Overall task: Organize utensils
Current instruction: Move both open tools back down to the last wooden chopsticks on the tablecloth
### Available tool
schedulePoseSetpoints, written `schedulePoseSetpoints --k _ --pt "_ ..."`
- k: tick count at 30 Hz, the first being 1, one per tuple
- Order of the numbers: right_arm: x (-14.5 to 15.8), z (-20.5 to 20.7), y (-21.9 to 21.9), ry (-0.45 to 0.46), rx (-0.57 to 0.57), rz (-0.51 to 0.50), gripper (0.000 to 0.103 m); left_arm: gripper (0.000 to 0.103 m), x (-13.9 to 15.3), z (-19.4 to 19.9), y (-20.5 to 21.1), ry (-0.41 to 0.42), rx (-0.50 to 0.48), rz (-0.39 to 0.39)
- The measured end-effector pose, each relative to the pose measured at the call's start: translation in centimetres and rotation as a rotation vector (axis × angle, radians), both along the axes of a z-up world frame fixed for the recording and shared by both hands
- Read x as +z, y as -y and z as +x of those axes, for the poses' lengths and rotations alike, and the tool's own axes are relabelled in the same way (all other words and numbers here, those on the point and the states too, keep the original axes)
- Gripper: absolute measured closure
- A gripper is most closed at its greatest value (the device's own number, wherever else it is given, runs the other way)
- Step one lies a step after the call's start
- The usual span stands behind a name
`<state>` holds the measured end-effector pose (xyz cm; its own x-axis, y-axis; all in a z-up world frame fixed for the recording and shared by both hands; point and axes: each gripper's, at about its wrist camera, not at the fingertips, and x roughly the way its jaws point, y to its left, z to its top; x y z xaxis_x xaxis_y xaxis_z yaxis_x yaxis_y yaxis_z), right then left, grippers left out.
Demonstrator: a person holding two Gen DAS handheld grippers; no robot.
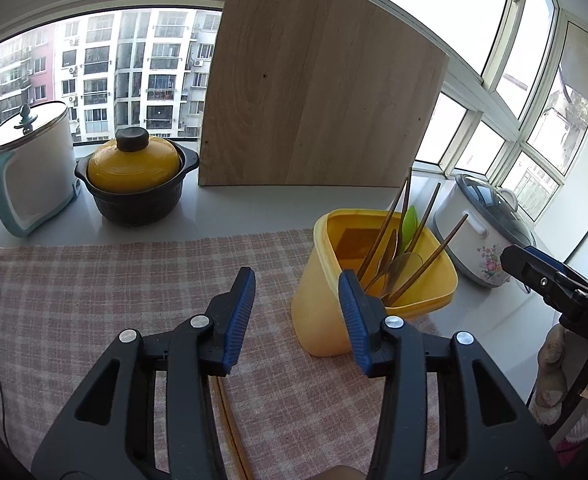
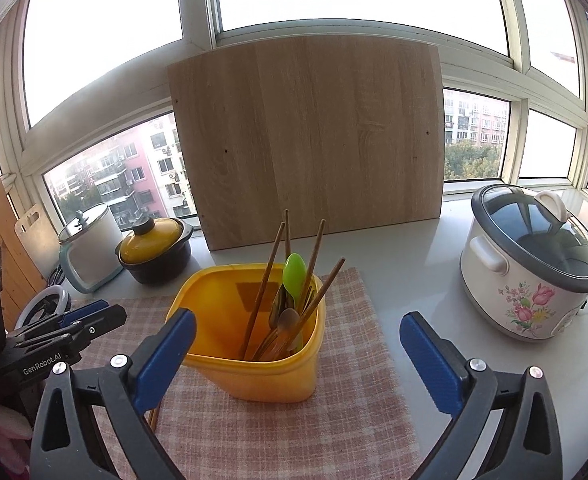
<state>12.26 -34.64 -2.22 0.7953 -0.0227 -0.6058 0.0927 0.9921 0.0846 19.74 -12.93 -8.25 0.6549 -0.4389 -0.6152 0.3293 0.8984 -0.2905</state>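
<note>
The yellow bin [image 2: 253,344] stands on the checked cloth [image 2: 294,420] and already holds chopsticks [image 2: 314,248], a green spoon [image 2: 294,272] and darker spoons, all leaning toward its right corner. The right gripper [image 2: 298,356] is spread wide in front of the bin with nothing between its jaws. The left gripper [image 1: 296,316] is half spread and empty too, just left of the bin. One chopstick [image 1: 229,420] seems to lie on the cloth below the left gripper. I'd go for that next: come down low, pinch it near the middle, tip it upright, and drop it in beside the others without nudging the bin.
</note>
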Motion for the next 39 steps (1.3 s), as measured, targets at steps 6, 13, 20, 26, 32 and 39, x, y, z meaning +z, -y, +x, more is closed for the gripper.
schedulePoseSetpoints --k 6,13,20,26,32,39 --pt "-0.1 -0.9 -0.5 0.001 -0.009 -0.002 0.0 0.059 -1.1 -0.9 -1.3 -0.032 -0.001 0.067" --pt "-0.6 -1.7 -1.3 -0.004 0.003 -0.017 0.0 0.059 -2.9 -1.5 -2.9 -0.087 0.017 0.102" --pt "-1.7 -2.2 -1.6 -0.032 0.008 -0.016 0.0 0.059 -5.5 -2.0 -4.2 -0.151 0.019 0.123" --pt "-2.6 -3.2 -1.5 -0.039 0.017 -0.033 0.0 0.059 -8.0 -2.0 -4.7 -0.227 0.019 0.126" --pt "-3.9 -3.9 -1.0 -0.073 0.028 -0.049 0.0 0.06 -9.8 -1.6 -4.7 -0.279 0.012 0.147" --pt "-5.7 -4.4 -1.0 -0.152 0.06 -0.02 0.001 0.08 -11.5 -1.2 -4.2 -0.337 0.008 0.163"
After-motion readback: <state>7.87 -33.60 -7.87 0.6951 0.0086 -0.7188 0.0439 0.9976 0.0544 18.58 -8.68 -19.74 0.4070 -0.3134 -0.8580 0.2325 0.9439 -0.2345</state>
